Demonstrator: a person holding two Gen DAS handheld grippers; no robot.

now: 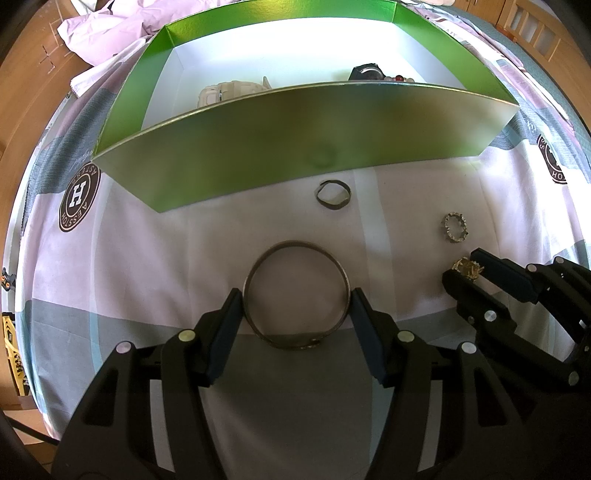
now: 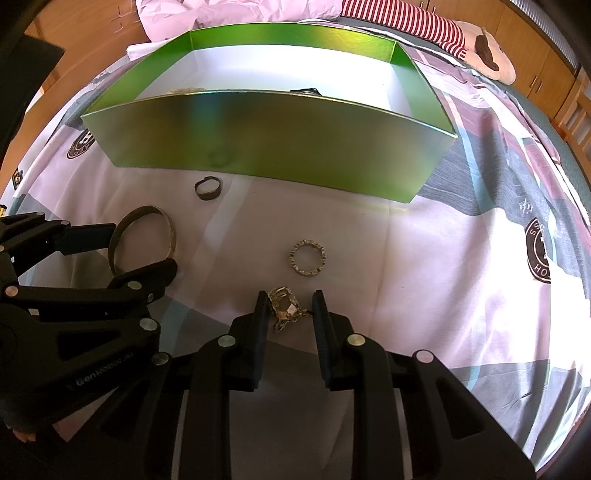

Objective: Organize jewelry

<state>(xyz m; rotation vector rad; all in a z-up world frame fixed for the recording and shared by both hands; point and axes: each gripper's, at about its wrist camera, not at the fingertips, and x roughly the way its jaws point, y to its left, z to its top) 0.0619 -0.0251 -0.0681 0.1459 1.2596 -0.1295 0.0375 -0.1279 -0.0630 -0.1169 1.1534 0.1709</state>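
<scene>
A dark metal bangle [image 1: 295,293] lies on the bedsheet between the fingers of my left gripper [image 1: 297,299], which is open around it and touches its sides. It also shows in the right wrist view [image 2: 142,240]. My right gripper [image 2: 290,308] is open around a gold chain piece [image 2: 284,306], also seen in the left wrist view [image 1: 467,267]. A small dark ring [image 1: 332,194] and a studded ring [image 2: 307,257] lie on the sheet. The green box [image 1: 295,140] stands behind them.
The box holds a beige item [image 1: 225,92] and a dark watch-like item [image 1: 367,72]. The patterned sheet [image 2: 461,258] covers the bed. A striped plush toy [image 2: 443,29] lies at the far right. Wooden furniture surrounds the bed.
</scene>
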